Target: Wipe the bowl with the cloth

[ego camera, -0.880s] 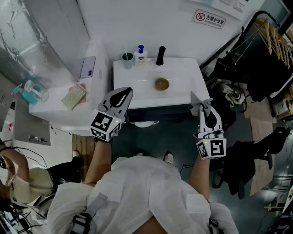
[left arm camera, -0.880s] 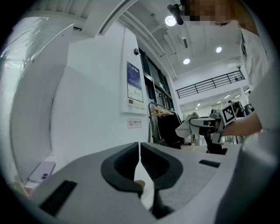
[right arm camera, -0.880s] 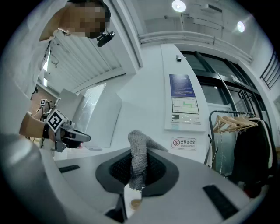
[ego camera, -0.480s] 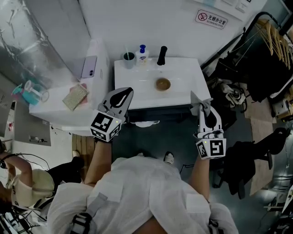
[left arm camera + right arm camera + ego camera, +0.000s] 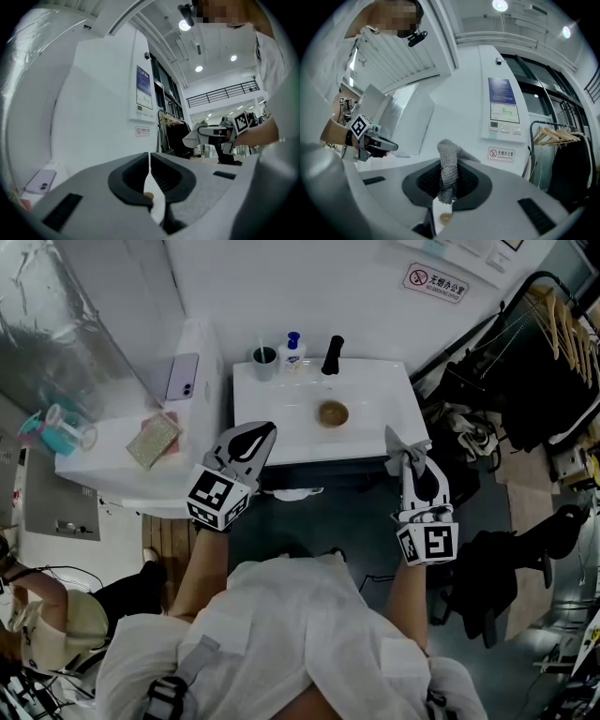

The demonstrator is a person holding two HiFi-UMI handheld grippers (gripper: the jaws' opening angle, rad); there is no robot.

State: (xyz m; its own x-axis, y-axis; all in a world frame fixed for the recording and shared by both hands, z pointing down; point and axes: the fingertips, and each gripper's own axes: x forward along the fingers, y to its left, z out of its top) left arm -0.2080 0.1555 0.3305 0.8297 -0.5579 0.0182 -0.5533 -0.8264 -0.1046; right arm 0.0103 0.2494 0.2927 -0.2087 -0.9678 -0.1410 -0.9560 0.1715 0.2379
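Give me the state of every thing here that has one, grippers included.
Left gripper, shut, empty.
Right gripper, shut on the cloth.
Cloth, bunched, pinched in the right gripper.
Bowl, resting on the white counter, untouched.
Pump bottle, upright at the counter's back edge.
Cup, upright beside the bottle.

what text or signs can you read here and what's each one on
"无烟办公室", beside a no-smoking symbol: on the wall sign.
On the blue poster: print too small to read.
On the bottle: label too small to read.
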